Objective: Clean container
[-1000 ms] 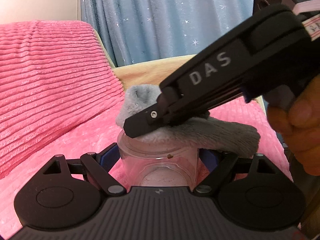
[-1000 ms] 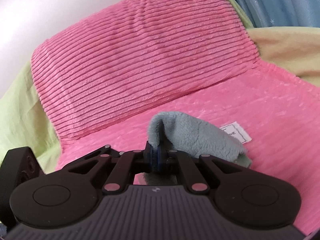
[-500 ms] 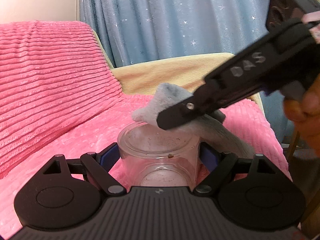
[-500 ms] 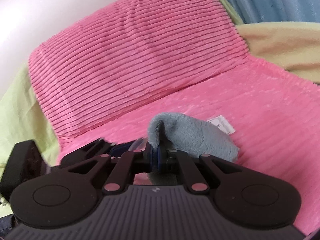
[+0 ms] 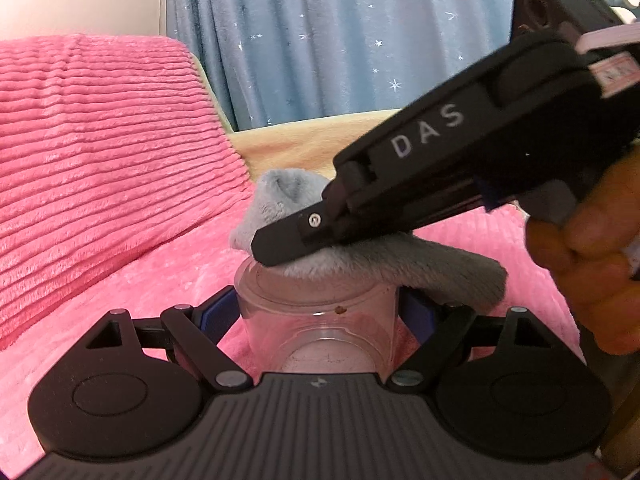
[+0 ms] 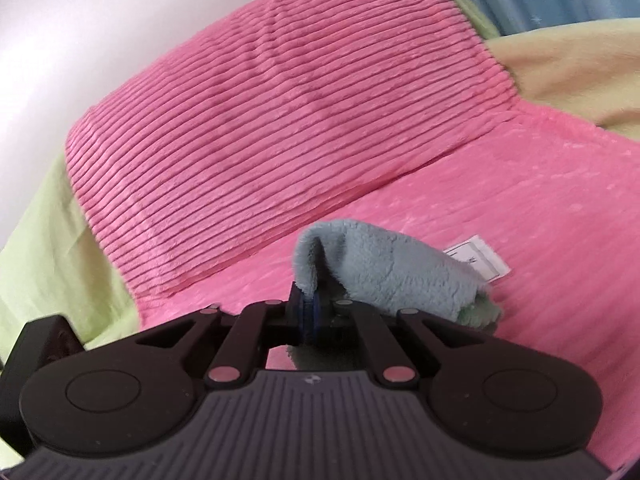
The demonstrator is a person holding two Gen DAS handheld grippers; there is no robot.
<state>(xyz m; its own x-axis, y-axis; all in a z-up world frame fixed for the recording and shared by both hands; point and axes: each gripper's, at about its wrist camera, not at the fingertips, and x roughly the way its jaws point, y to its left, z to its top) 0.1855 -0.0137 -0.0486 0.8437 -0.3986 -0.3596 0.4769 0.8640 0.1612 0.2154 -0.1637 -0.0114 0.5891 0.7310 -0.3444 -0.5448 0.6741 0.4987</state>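
A clear round plastic container [image 5: 316, 324] with a brown speck on its wall sits between my left gripper's [image 5: 318, 312] blue pads, which are shut on it. A fluffy grey cloth [image 5: 384, 264] lies across the container's open top. My right gripper [image 5: 280, 246] comes in from the upper right, shut on the cloth and pressing it onto the rim. In the right wrist view the cloth [image 6: 384, 272] is pinched in the right gripper [image 6: 310, 312], with its white tag [image 6: 478, 258] sticking out on the right.
A pink ribbed pillow [image 5: 92, 160] rests at the left on a pink plush blanket [image 6: 520, 216]. A blue starred curtain [image 5: 328, 40] hangs behind. A person's hand [image 5: 592, 272] holds the right gripper at the right edge. Green sheet [image 6: 44, 240] shows at the left.
The right gripper had lifted the cloth off the container's top half a second ago; now it has come back down and left, and the cloth covers the opening again.
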